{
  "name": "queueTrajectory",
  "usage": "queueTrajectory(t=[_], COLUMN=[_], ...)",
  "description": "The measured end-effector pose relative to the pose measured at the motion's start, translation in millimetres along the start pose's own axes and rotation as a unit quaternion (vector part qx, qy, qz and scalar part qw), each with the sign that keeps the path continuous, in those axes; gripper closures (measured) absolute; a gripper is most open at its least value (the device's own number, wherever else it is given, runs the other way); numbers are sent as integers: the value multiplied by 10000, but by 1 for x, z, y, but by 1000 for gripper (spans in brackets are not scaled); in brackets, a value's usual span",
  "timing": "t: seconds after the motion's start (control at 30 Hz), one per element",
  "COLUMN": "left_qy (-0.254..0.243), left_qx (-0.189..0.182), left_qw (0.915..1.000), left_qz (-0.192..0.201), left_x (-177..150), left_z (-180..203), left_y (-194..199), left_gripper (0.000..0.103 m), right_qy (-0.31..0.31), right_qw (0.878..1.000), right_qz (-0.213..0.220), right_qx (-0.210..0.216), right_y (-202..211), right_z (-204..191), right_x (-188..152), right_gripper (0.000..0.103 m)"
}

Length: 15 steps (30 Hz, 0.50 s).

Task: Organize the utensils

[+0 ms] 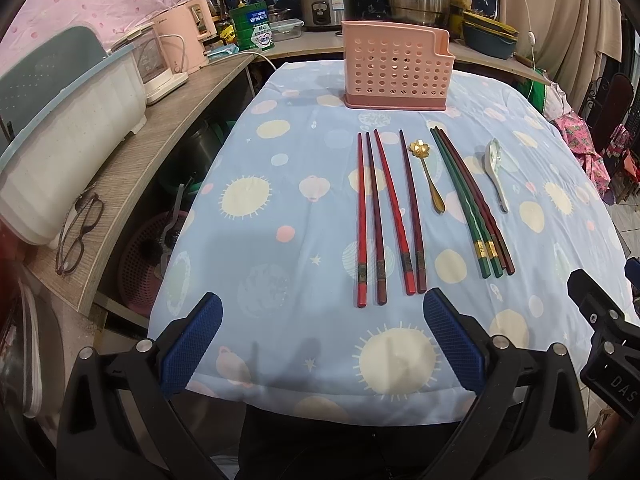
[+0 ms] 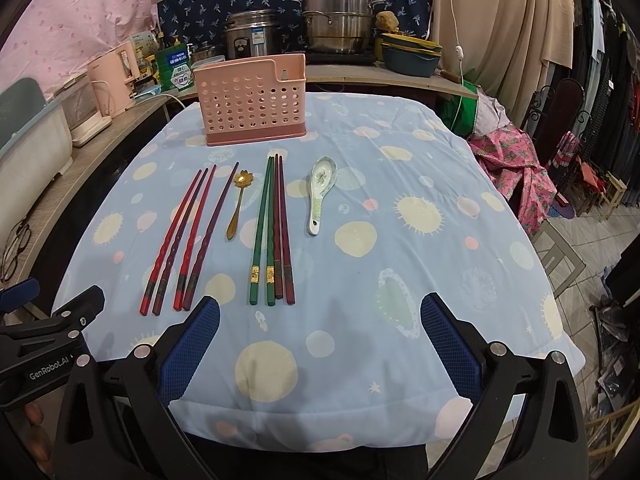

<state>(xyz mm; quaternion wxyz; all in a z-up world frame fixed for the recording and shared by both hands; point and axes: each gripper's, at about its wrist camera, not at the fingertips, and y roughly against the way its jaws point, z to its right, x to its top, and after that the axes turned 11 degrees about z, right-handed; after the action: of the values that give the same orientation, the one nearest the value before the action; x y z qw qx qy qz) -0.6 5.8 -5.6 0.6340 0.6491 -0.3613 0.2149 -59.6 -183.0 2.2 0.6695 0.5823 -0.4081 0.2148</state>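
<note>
Jaws of left gripper (image 1: 320, 344) and right gripper (image 2: 320, 346) both wide apart, empty, at near table edge. Chopsticks (image 1: 390, 216), spoons (image 2: 320, 196) lie untouched before caddy (image 1: 394, 66). Sorting not begun; next: descend, pinch one chopstick pair.

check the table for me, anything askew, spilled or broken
Nothing stands out. The chopsticks, gold spoon and ceramic spoon lie in a neat row on the cloth, intact. The pink holder stands upright behind them. Both grippers, left and right, are open.
</note>
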Motion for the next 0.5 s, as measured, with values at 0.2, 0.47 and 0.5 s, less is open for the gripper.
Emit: queueTrajectory(t=[0.2, 0.47, 0.5], left_qy=[-12, -35, -36], left_qx=[-2, -4, -4], left_qw=[10000, 10000, 10000], left_qz=[7, -18, -22], left_x=[-1, 0, 0], left_z=[1, 4, 4], left_y=[0, -2, -2], left_gripper=[7, 7, 7], right_qy=[1, 1, 1], right_qw=[10000, 10000, 10000], right_qz=[-3, -5, -11], right_qx=[1, -2, -2], right_y=[-1, -1, -1], right_z=[0, -1, -1], right_x=[0, 1, 1], right_gripper=[7, 7, 7])
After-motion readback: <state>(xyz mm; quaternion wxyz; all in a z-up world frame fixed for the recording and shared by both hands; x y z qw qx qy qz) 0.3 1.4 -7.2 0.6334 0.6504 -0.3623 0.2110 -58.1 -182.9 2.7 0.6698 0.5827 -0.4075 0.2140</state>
